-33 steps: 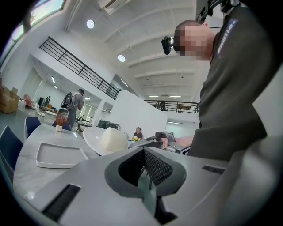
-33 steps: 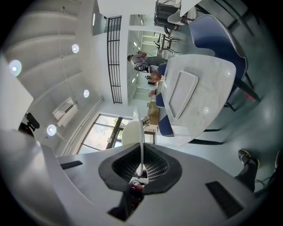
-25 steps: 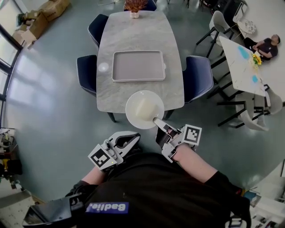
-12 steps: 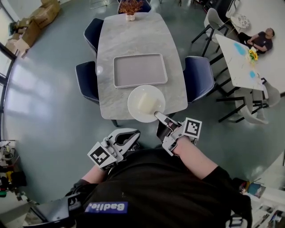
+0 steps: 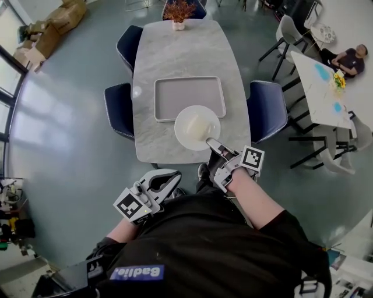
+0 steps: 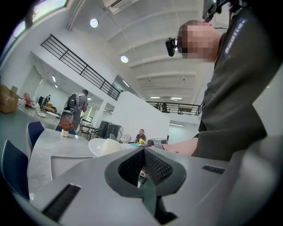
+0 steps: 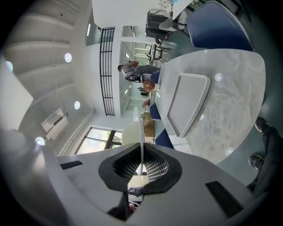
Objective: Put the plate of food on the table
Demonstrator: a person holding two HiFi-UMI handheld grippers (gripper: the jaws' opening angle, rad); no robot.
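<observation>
Plate of food (image 5: 182, 129) in your grip, the biggest thing before you was the grey marble table (image 5: 186, 52), with dark blue chairs (image 5: 119, 107) tucked along its left and right sides. On its middle lay a pale rectangular tray (image 5: 189, 96), empty of dishes. You held the round white plate over the near part of the table, just near and right of the tray's middle. From the head view its far edge overlapped the tray's near rim. Whether it touched either surface could not be told. A pale block of food (image 5: 199, 124) sat on the plate's centre. Your right gripper (image 5: 211, 142) reached in from the near side, its fingers pinching the plate's near rim. In the right gripper view, that rim ran edge-on between the pads. Your left gripper (image 5: 176, 173) hung back on the near left, clear of the table, its fingers pressed together on nothing. At the table's far end stood a small vase of flowers (image 5: 179, 11).
</observation>
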